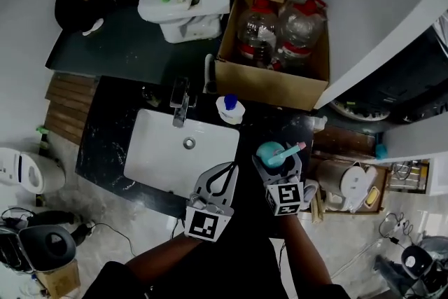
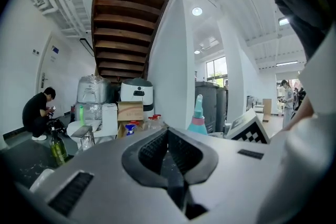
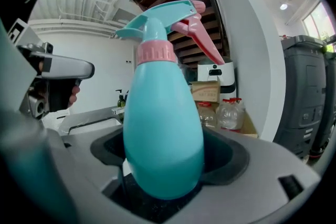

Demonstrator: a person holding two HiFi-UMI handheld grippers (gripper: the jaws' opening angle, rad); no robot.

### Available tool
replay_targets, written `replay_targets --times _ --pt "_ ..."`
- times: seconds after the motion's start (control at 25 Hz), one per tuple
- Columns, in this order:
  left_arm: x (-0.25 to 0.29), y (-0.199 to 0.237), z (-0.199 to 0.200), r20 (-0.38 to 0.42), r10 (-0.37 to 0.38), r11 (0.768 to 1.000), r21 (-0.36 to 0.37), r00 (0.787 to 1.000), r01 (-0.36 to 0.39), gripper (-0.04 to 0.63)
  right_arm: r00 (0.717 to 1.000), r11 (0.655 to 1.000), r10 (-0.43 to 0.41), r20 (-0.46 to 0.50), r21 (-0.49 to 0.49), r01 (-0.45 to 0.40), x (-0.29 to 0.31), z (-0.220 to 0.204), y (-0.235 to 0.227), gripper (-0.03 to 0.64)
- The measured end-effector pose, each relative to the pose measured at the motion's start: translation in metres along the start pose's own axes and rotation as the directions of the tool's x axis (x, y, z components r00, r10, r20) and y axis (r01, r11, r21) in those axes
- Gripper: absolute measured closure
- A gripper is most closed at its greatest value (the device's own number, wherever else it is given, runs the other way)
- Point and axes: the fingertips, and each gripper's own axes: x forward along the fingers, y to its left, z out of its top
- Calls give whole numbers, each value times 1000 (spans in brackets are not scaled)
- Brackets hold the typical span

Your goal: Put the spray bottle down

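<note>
Spray bottle [image 1: 271,153], teal with a pink collar and trigger, stands upright, clamped low on its belly by the right tool [image 1: 279,166] over the dark tabletop [image 1: 105,150], just right of the sink.

- Far left: white sink [image 1: 157,157] set into the tabletop, faucet [image 1: 180,105] at its back rim.
- Left tool [image 1: 225,171] sits over the sink's front right corner. Its jaws are pressed together with nothing between them, which its own view [image 2: 169,139] confirms. Only the spray bottle's top [image 2: 198,115] shows beyond its body there.
- Behind it stands a small blue-capped bottle [image 1: 230,108].
- Right gripper view: the spray bottle [image 3: 163,128] fills the gap between the jaws. Its base is hidden, so I cannot tell whether it touches the tabletop.
- Back right: cardboard box [image 1: 269,84] with clear jugs [image 1: 255,35], their lower parts cut off by its wall.
</note>
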Motion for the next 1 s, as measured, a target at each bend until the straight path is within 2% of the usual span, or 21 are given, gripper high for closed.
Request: replay_targets --times 0.28,0.56,0.64,0.8,1.0 --pt "10 -1 -10 -49 6 1000 10 999 -6 586 1000 1000 10 -13 23 -9 13 -31 -8 196" --pt "14 -13 -13 -83 -23 997 73 996 29 586 999 999 31 -40 19 -31 23 -64 -8 196" --pt "15 -10 -16 -80 -7 998 57 997 12 586 998 999 26 -52 26 -25 26 -71 -10 196" --pt "18 9 -23 -72 83 994 -66 994 -88 586 999 999 14 -46 42 -12 30 -77 -14 196" --pt "20 13 -26 -87 79 996 -36 993 -82 586 997 1000 26 -70 18 -25 32 -89 -10 196"
